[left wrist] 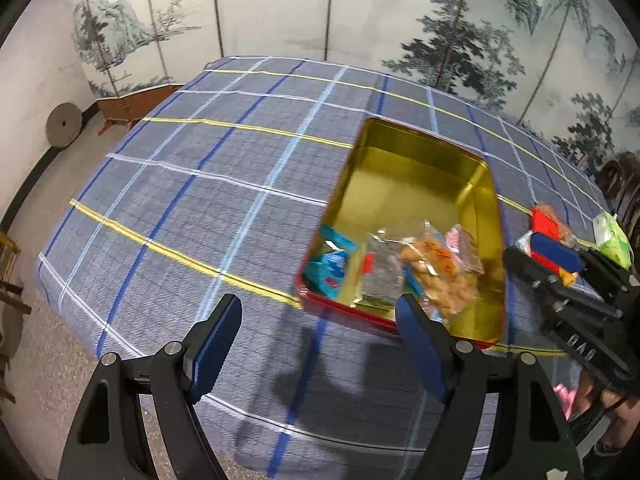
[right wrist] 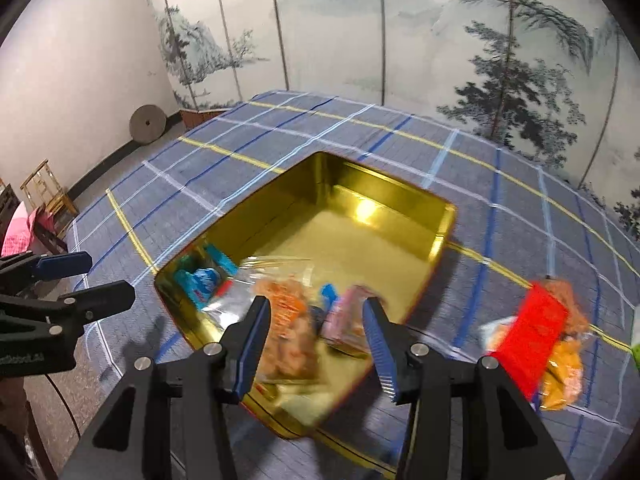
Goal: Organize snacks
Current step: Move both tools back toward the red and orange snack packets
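A gold tin with a red outside [left wrist: 404, 176] [right wrist: 332, 216] sits on the checked tablecloth. Its near end holds blue packets [left wrist: 330, 264] [right wrist: 202, 280], a clear grey packet [left wrist: 382, 272], an orange snack bag [left wrist: 436, 268] [right wrist: 290, 332] and a pink packet [left wrist: 460, 240] [right wrist: 346, 316]. My left gripper [left wrist: 320, 340] is open and empty, low before the tin's near rim. My right gripper [right wrist: 316, 340] is open and empty above the tin's near end; in the left wrist view [left wrist: 560, 260] it shows at the right. Red and orange snack bags [right wrist: 536, 332] [left wrist: 550, 220] lie right of the tin.
A green packet [left wrist: 610, 240] lies at the far right on the blue checked tablecloth [left wrist: 200, 184] [right wrist: 500, 200]. A painted folding screen [left wrist: 360, 12] stands behind the table. A stone wheel [left wrist: 64, 124] and wooden furniture [right wrist: 48, 196] stand on the floor to the left.
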